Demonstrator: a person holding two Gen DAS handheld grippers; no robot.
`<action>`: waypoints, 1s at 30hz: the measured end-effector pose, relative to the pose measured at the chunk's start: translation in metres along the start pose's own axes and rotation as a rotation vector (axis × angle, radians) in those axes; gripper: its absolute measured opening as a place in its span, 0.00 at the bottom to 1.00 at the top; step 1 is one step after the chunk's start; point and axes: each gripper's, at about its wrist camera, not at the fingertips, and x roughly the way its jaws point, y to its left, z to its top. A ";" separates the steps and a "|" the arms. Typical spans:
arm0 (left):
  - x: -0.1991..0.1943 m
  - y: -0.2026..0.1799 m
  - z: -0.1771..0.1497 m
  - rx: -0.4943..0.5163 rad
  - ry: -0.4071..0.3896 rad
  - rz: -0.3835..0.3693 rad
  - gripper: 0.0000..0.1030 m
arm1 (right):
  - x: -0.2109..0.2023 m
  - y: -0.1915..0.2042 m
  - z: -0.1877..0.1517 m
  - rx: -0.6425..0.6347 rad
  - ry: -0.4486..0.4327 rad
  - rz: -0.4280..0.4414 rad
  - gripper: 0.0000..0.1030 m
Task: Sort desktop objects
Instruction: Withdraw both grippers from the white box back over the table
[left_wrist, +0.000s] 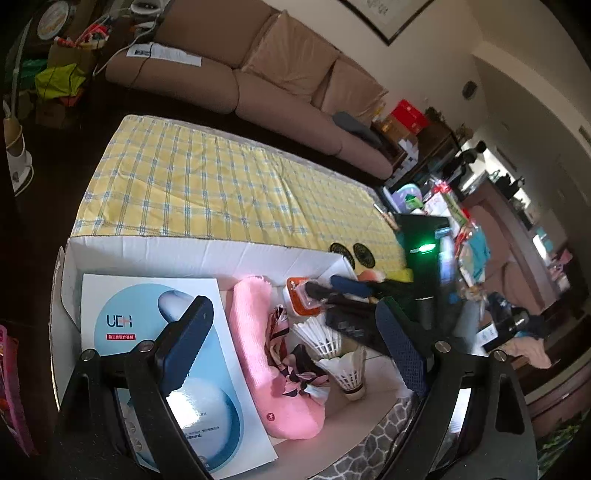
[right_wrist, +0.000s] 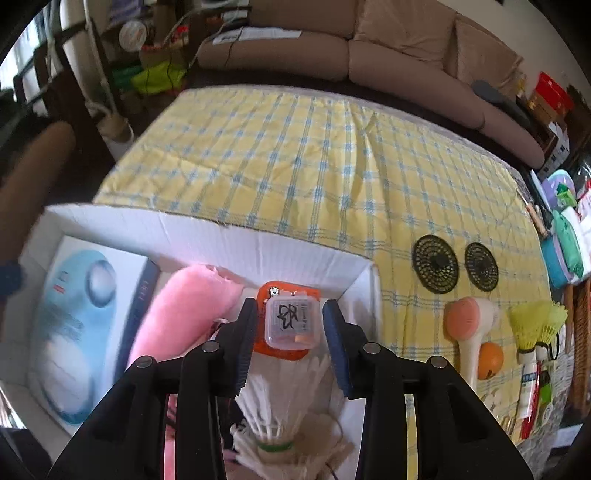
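Observation:
A white carton (right_wrist: 258, 240) lies on the yellow checked cloth. It holds a blue-and-white booklet (left_wrist: 155, 332), a pink sock (left_wrist: 258, 347), a floral cloth (left_wrist: 291, 365), white shuttlecocks (left_wrist: 325, 339) and a small clear case on an orange base (right_wrist: 291, 321) in the far right corner. My right gripper (right_wrist: 290, 314) is open, with one finger on each side of the case and a thin gap at both sides. It also shows in the left wrist view as the right gripper (left_wrist: 319, 286). My left gripper (left_wrist: 291, 350) hangs open over the carton's contents and holds nothing.
On the cloth right of the carton lie two black mesh discs (right_wrist: 456, 267), a peach-headed face brush (right_wrist: 467, 325), an orange ball (right_wrist: 491, 360), a yellow shuttlecock (right_wrist: 535, 325) and tubes (right_wrist: 530, 384). A brown sofa (right_wrist: 332, 51) runs behind the table. Clutter crowds the right edge.

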 end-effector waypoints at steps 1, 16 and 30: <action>0.001 0.000 -0.001 0.003 0.005 0.004 0.86 | -0.008 -0.005 -0.001 0.018 -0.017 0.023 0.36; 0.003 -0.057 -0.035 0.217 0.028 0.188 1.00 | -0.122 -0.042 -0.049 0.051 -0.174 0.157 0.63; -0.019 -0.105 -0.074 0.286 0.059 0.265 1.00 | -0.164 -0.085 -0.111 0.142 -0.236 0.177 0.67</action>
